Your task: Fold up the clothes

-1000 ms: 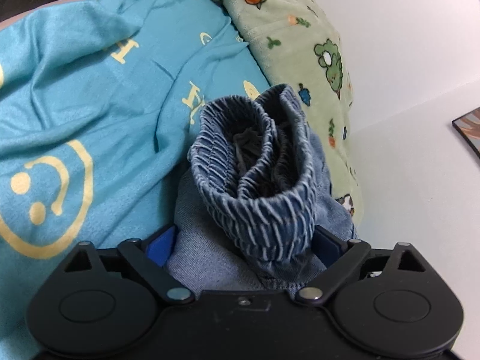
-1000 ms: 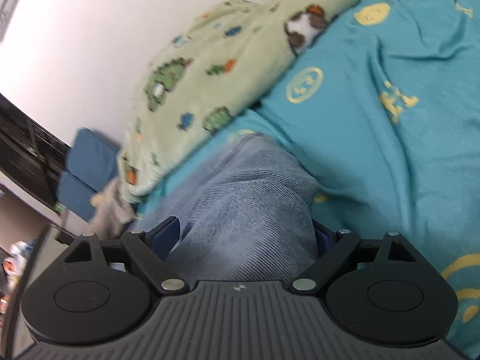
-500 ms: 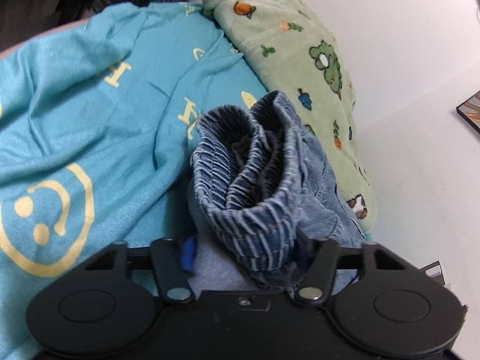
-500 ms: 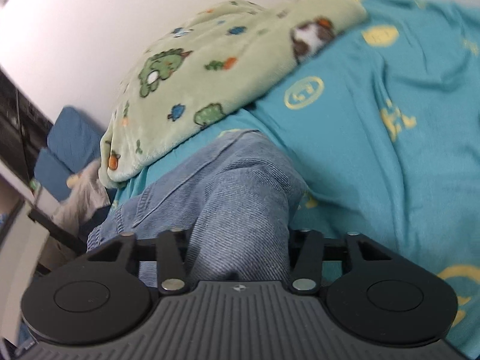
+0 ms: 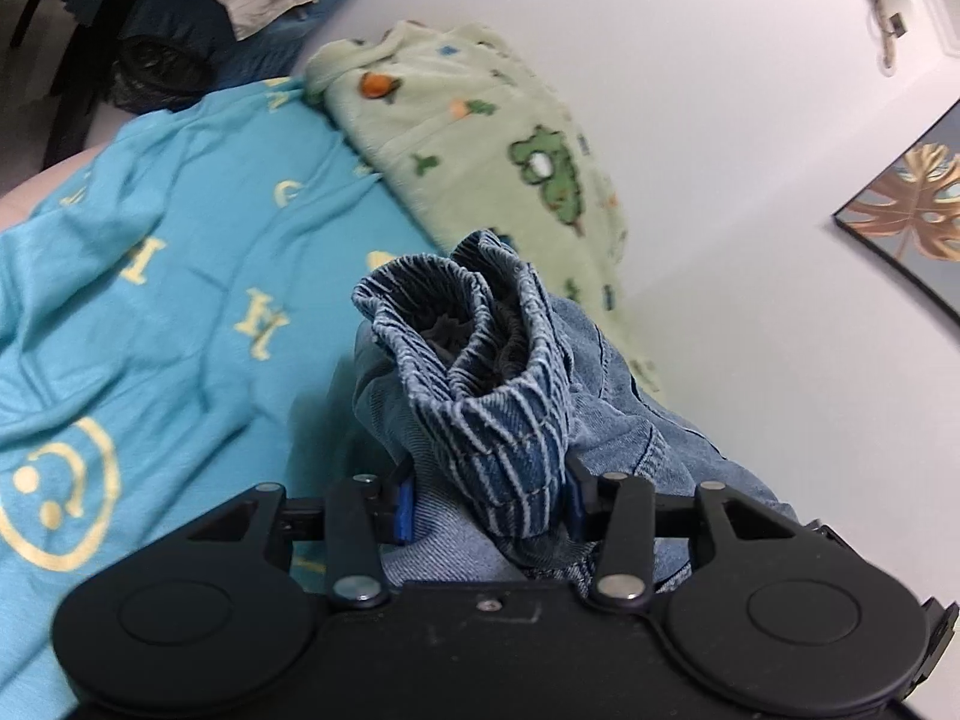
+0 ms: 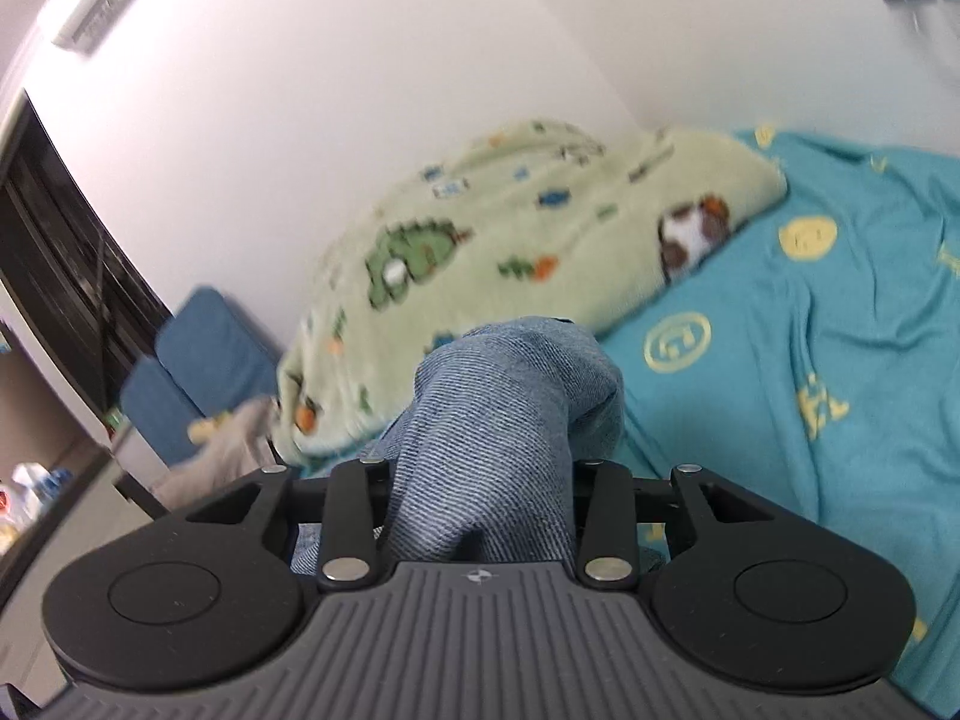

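While both jaws are closing, my left gripper (image 5: 489,504) pinches the denim trousers' (image 5: 606,396) elastic waistband (image 5: 480,372), my right gripper (image 6: 480,504) their far leg (image 6: 510,396), garment spanning between them.

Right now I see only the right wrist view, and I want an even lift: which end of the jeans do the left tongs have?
Observer: The left tongs are closing on the elastic waistband of the jeans.
Operator: Is that waistband spread flat?
Observer: No, it is bunched into a standing loop.
Operator: Anything beyond it on that side?
Observer: A framed leaf picture at the right edge.
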A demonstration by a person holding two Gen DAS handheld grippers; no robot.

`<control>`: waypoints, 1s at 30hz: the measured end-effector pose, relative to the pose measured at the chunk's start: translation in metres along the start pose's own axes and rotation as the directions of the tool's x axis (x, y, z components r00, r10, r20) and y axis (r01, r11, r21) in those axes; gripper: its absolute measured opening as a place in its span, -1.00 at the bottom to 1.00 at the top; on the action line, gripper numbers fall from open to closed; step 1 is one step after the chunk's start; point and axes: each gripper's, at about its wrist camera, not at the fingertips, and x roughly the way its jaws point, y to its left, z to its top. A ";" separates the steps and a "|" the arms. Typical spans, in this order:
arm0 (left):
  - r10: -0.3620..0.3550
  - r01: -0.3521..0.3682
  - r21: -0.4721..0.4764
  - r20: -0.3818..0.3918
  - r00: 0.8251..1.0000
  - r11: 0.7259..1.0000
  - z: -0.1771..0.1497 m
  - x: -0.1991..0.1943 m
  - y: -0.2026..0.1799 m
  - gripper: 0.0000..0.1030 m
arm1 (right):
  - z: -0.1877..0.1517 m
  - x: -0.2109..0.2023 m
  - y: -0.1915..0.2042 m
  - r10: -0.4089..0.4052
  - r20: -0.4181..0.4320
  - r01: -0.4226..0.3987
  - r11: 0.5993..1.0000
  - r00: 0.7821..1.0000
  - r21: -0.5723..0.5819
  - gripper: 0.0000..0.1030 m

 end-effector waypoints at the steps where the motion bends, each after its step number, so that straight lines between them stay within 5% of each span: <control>1: -0.013 0.013 0.003 0.002 1.000 1.000 0.000 0.000 -0.007 -0.20 | 0.006 -0.006 0.001 0.004 0.021 -0.004 1.000 1.000 -0.001 -0.25; 11: -0.167 0.169 0.072 -0.026 0.986 0.983 -0.016 0.024 -0.100 -0.19 | 0.079 -0.075 -0.019 0.006 0.202 -0.002 1.000 0.979 -0.023 -0.25; 18: -0.258 0.273 0.141 -0.110 0.960 0.952 -0.061 0.073 -0.159 -0.19 | 0.114 -0.123 -0.082 -0.046 0.287 0.056 0.998 0.957 -0.028 -0.25; 30: -0.269 0.330 0.180 -0.294 0.917 0.927 -0.164 0.176 -0.175 -0.18 | 0.118 -0.150 -0.215 -0.217 0.199 0.236 0.969 0.956 -0.074 -0.25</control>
